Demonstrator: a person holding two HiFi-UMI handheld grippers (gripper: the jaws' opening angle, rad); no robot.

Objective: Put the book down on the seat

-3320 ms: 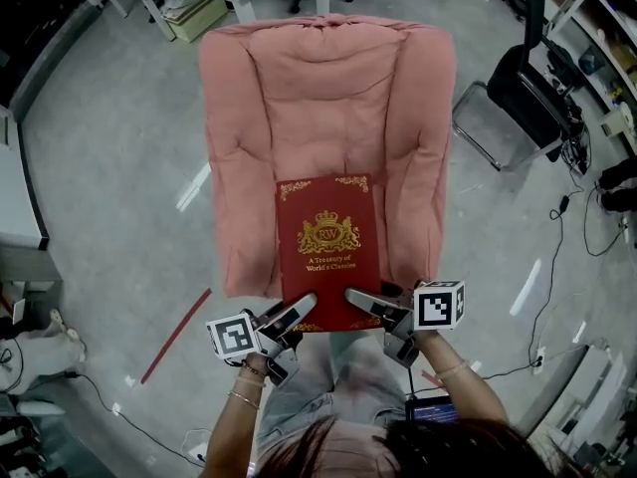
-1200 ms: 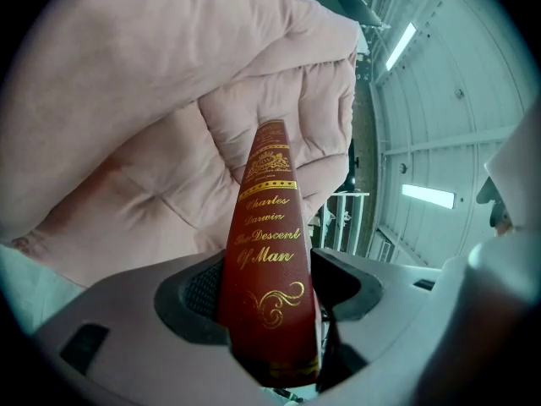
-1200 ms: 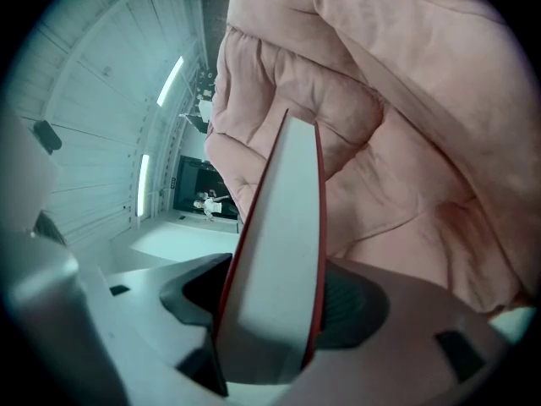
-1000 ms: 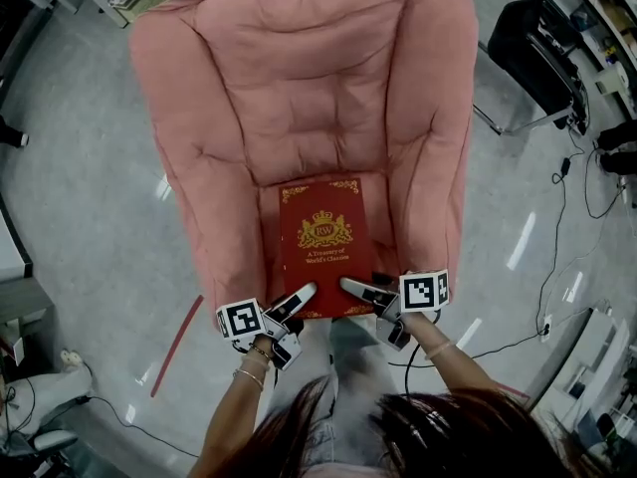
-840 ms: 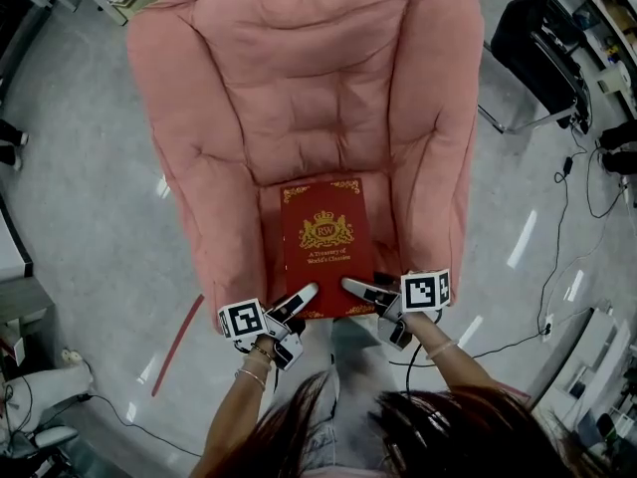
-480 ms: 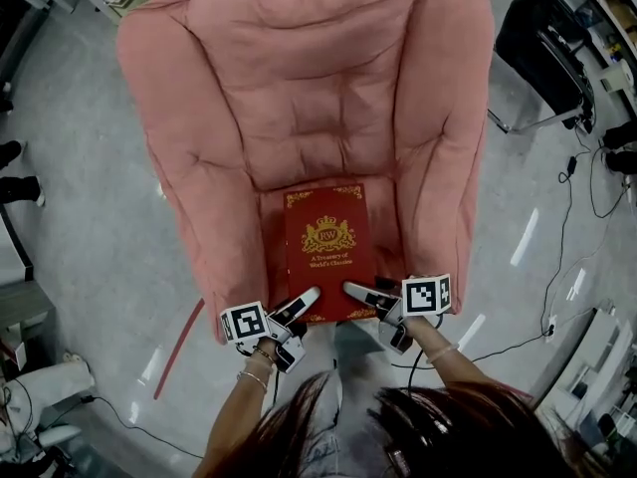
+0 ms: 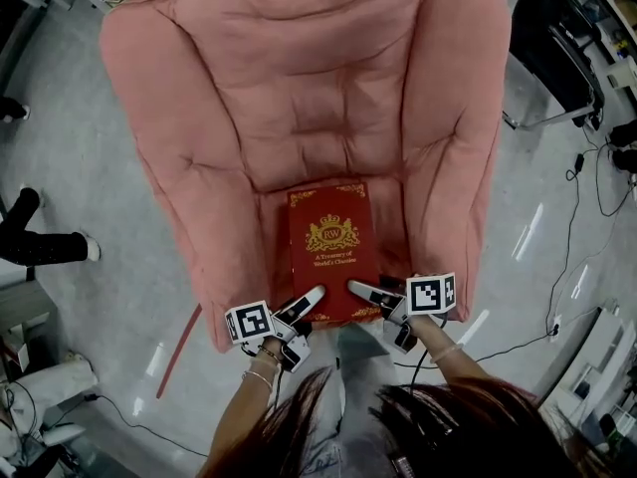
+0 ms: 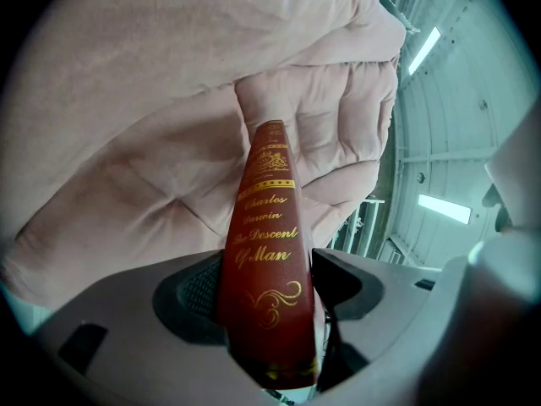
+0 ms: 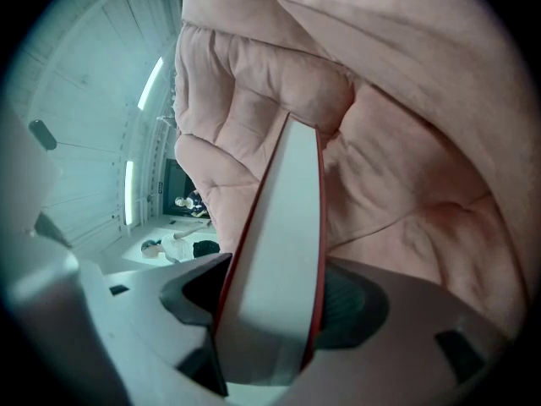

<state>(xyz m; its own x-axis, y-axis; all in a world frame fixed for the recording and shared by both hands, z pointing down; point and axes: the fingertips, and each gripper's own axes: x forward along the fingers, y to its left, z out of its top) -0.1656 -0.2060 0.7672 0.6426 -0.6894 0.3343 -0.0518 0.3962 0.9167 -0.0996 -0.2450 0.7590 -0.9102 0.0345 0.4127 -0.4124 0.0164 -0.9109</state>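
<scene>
A red hardback book [image 7: 332, 252] with gold print lies flat over the seat of the pink armchair [image 7: 299, 78], its near edge at the seat's front. I cannot tell whether it rests on the cushion. My left gripper [image 7: 307, 300] is shut on the book's near left corner, and the gold-lettered spine [image 8: 266, 252] stands between its jaws [image 8: 262, 290]. My right gripper [image 7: 360, 291] is shut on the near right corner, with the white page edge [image 9: 283, 252] clamped in its jaws [image 9: 279, 299]. Pink cushion [image 8: 127, 142] fills the background of both gripper views.
The armchair's padded arms [image 7: 463, 197] rise on both sides of the seat. A black office chair [image 7: 557, 48] stands at the far right, with cables [image 7: 587, 217] on the floor. A red strip [image 7: 179, 352] lies on the floor at left, near a person's dark-trousered leg [image 7: 45, 245].
Both grippers have sunk with the book, which now sits lower against the seat. The armchair fills more of the head view. A person's leg has come in at left.
</scene>
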